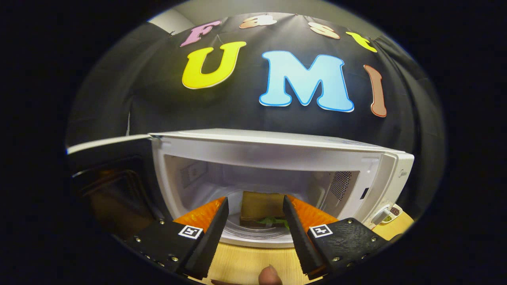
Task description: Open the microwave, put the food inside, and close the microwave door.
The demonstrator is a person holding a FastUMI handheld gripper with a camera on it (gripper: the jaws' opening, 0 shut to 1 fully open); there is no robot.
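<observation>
A white microwave [277, 152] stands on the wooden table with its door [115, 190] swung wide to the left. Inside, a sandwich [261, 206] with brown bread and a bit of green leaf lies on the glass turntable [253, 235]. My gripper [255, 200] is open at the mouth of the cavity. Its fingertips [222, 209] reach to either side of the sandwich's front. The right finger lies close to the bread, while a small gap shows on the left.
The light wooden table [245, 261] runs under the fingers. A person's fingertip [270, 276] shows at the near edge. To the right of the microwave's control panel [382, 186] sits a small white dish [392, 213] of dark and green bits.
</observation>
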